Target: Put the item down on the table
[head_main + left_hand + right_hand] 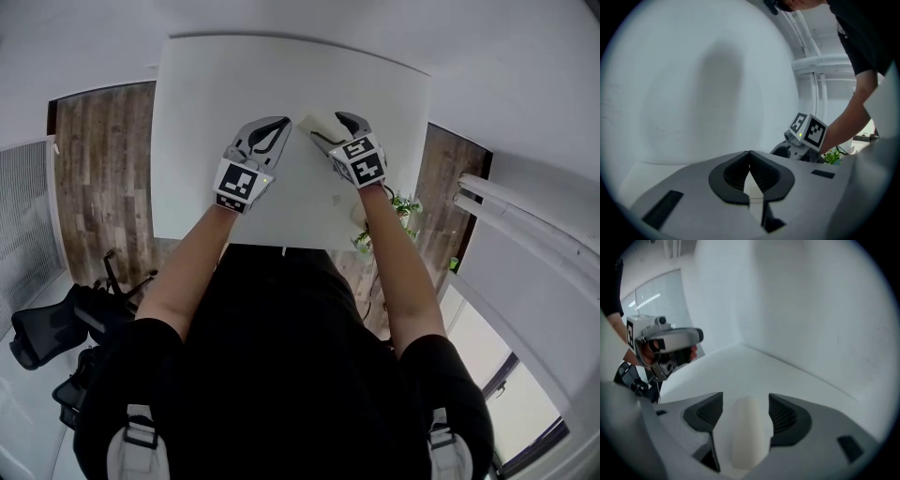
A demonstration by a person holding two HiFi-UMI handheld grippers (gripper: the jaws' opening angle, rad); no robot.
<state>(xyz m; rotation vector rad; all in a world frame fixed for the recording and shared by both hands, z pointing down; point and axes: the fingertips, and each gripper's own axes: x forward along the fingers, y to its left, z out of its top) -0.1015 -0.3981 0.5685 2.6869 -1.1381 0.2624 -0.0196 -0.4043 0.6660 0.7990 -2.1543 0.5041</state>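
White table fills the middle of the head view, with wood floor along both of its side edges, a black chair low at the left and a green plant by the near right corner. A person in a black shirt reaches both arms over the near edge. The left gripper and the right gripper point toward each other over the table's middle. The white item shows between the right one's jaws. From the left gripper view, the left gripper has its jaws pressed together at the tips with nothing between them. A strip of table lies beyond them, and the right gripper sits just beside, at the right. From the right gripper view, the right gripper has its jaws spread. The rounded item lies lengthwise between them, close against the right pad, with a gap at the left pad. Beyond it the table runs to its far edge, and the left gripper is at the left.
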